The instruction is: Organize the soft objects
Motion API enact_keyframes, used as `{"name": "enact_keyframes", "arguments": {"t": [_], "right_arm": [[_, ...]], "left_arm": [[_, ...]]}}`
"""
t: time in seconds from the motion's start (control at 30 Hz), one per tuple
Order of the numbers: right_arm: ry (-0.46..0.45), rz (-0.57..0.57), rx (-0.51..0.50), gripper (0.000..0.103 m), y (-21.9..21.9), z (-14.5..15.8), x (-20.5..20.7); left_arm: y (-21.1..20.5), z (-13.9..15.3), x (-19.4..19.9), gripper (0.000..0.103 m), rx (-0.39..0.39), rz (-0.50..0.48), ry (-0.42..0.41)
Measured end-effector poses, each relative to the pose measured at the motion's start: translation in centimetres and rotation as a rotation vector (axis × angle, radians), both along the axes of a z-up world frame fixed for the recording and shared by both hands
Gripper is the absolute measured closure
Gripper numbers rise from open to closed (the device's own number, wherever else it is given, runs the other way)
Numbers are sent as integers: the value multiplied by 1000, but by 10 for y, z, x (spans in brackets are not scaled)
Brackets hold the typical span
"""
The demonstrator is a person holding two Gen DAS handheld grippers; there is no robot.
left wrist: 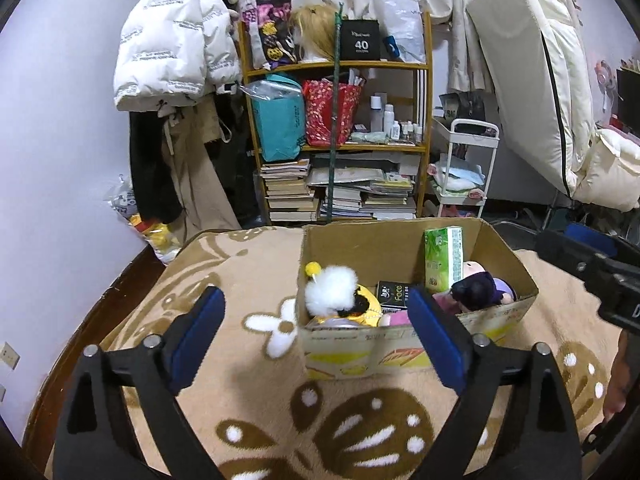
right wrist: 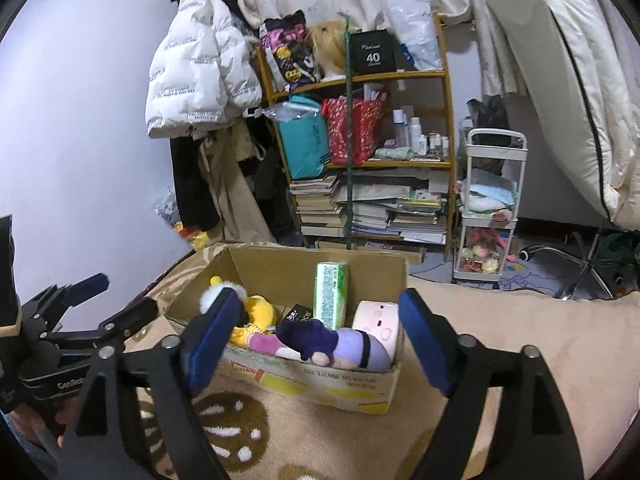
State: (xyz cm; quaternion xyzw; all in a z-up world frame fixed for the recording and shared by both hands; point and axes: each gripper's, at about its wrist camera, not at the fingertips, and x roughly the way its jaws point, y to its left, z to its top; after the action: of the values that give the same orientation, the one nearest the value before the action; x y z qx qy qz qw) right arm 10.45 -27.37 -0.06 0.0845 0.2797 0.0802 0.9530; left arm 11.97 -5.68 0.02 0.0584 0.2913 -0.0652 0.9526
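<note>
The cardboard box [left wrist: 416, 344] sits on a beige patterned blanket [left wrist: 240, 304], its long axis running left to right across both views, open top upward; bare blanket lies on its left side and in front of it, and more to its right in the right wrist view, while the blanket's far edge drops off just behind the box toward the bookshelf [left wrist: 336, 128].

Inside, from left: a yellow plush with a white fluffy head [left wrist: 332, 292] leans against the left wall, head uppermost; a small black packet [left wrist: 394, 294] lies in the middle; a green tissue pack [left wrist: 442, 258] stands upright on its short end near the back wall; a purple doll [right wrist: 340, 344] lies along the front wall, its long axis parallel to the box's, dark hair toward the left; a pink cube plush [right wrist: 380, 322] fills the right end.

The left gripper [left wrist: 316, 336] has its blue pads spread wide, holding nothing, just short of the box's front left corner; the right gripper [right wrist: 316, 342] likewise stands wide and empty, framing the box's front wall.
</note>
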Motion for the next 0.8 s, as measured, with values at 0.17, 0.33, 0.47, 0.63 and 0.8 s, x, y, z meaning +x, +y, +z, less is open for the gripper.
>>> {"name": "enact_keyframes", "arguments": {"t": [0.17,0.33,0.47,0.63,0.8], "right_arm": [[-22,-28,2,1,-10,13,-18],[-49,-46,-12,0,-15,26,-41],[-51,-49,-35,0,-16,31,-58],[-57,-60,-40,0,-19,36,-76],[-62,-79,-60,0,-22,37,-90]], "left_arm": [[9,8,-18,9,-10,15,2],[18,15,-37,5,0,30,-9],[28,15,-50,5,-22,45,0],[32,18,-65,5,3,60,-10],[32,20,-81,5,30,56,-27]]}}
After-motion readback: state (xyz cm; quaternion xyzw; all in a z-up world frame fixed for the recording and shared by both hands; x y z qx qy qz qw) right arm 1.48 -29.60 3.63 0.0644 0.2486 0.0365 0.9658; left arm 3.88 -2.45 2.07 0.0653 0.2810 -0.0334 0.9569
